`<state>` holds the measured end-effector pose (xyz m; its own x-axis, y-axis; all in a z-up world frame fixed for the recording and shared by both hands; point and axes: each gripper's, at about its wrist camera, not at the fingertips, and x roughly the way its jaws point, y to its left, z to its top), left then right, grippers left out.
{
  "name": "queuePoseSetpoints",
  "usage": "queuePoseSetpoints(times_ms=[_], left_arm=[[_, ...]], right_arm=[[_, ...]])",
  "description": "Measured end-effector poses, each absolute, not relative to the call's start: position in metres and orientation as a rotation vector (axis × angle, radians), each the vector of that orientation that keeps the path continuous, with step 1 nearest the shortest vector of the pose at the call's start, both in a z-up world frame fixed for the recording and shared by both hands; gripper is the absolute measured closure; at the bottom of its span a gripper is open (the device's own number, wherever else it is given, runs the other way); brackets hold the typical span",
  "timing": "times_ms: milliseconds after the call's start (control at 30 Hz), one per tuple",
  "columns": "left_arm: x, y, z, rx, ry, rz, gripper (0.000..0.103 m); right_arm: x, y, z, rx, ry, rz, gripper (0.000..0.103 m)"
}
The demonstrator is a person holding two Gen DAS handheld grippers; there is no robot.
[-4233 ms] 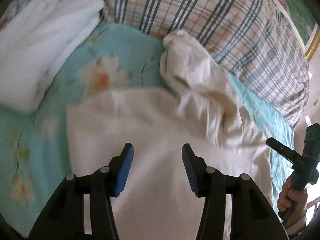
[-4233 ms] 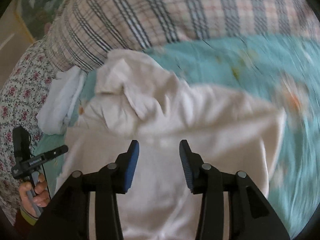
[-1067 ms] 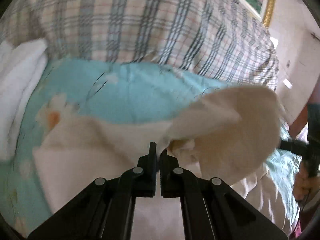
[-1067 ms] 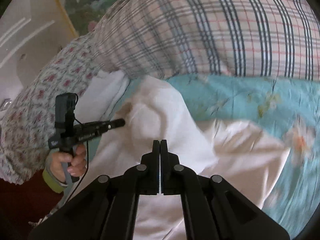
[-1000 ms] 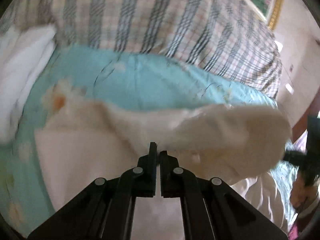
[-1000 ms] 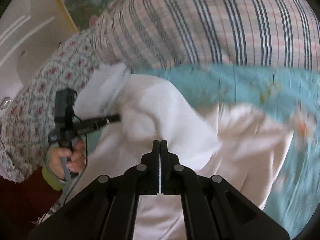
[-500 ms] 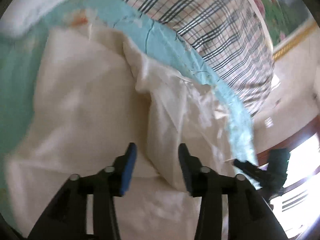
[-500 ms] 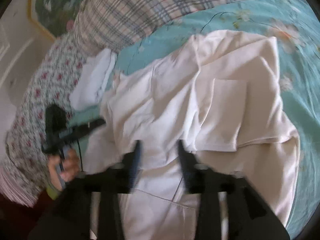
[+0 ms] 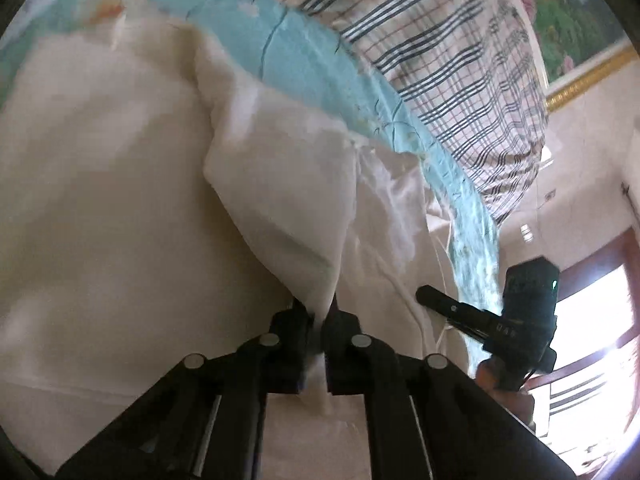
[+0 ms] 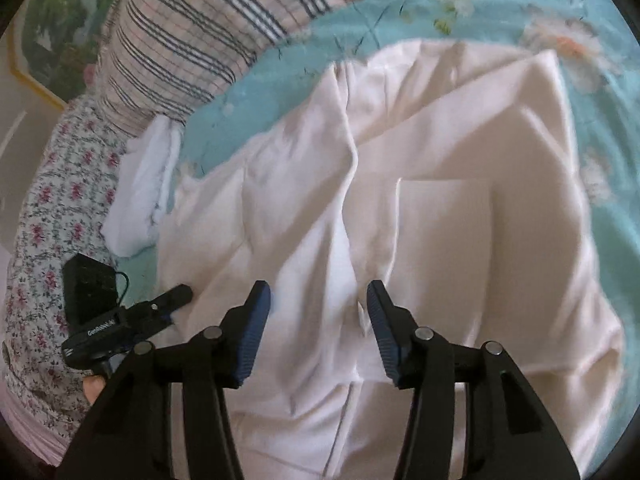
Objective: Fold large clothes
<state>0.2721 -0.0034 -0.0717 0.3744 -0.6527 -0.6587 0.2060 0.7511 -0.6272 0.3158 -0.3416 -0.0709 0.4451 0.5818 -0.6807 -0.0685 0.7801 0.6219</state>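
Left gripper (image 9: 320, 320): jaws closing, all but together, clamped on a corner fold of the cream garment (image 9: 120, 200). Fold rising from the fingertips toward 12 o'clock, then widening toward 11. Rest of the garment spread flat from 7 through 1 o'clock, filling most of the left wrist view. Beyond it, from 11 round to 3 o'clock, a band of turquoise flowered bed sheet (image 9: 304, 40). Beyond that, a plaid quilt (image 9: 440, 40) at 12 to 2 o'clock. Gilt-framed picture (image 9: 580, 76) at 2 o'clock, on the wall. Other gripper at 3 o'clock, held in a hand (image 9: 504, 392), tip over the garment's edge.

Right gripper (image 10: 318, 304): jaws closing but seen well apart, blue pads (image 10: 256, 320) clear of the cloth. Garment directly under and between the fingers, a raised crease running from the gap toward 12 o'clock. Square patch pocket (image 10: 444, 232) just beyond the fingertips at 1 o'clock. Garment reaching from 10 round to 4 o'clock, rumpled, one panel laid over another at 1 o'clock. Turquoise sheet outside it from 11 to 4 o'clock. Folded white cloth (image 10: 140, 188) at 10 o'clock, touching the garment's edge. Floral-print fabric (image 10: 48, 200) at 9 o'clock. Left gripper at 8 to 9 o'clock, its tip at the garment's near edge.
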Motion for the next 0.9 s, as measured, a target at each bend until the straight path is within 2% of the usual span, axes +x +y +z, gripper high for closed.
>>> queuePoseSetpoints(times_ms=[33,200,367,533,633,700,867,900], left_arm=[[0.27,0.001,-0.063,-0.468,1.02,-0.573,0.1],[0.266,0.031,-0.023,-0.428,0.865,-0.552,0.1],[0.272,0.031,-0.061,-0.389,0.951,-0.501,0.103],[0.272,0.03,-0.086,-0.356,1.004,-0.428,0.103],[0.266,0.038,-0.076,-0.362,0.998,-0.429,0.103],[0.256,0.043,-0.056,-0.366,0.957,-0.452,0.103],[0.239,0.021,-0.013,-0.399,0.876,-0.604,0.103],[0.24,0.01,-0.011,-0.398,0.883,-0.64,0.099]], right_arm=[[0.318,-0.34,-0.07,0.576,1.03,0.435,0.1],[0.3,-0.358,-0.029,0.76,0.697,0.608,0.1],[0.302,-0.353,-0.052,0.591,0.825,0.456,0.1],[0.3,-0.359,-0.083,0.585,0.926,0.397,0.098],[0.297,-0.368,-0.086,0.62,0.968,0.379,0.09],[0.288,-0.376,-0.077,0.626,0.932,0.363,0.082],[0.269,-0.378,-0.048,0.616,0.809,0.365,0.081],[0.27,-0.374,-0.046,0.609,0.806,0.383,0.081]])
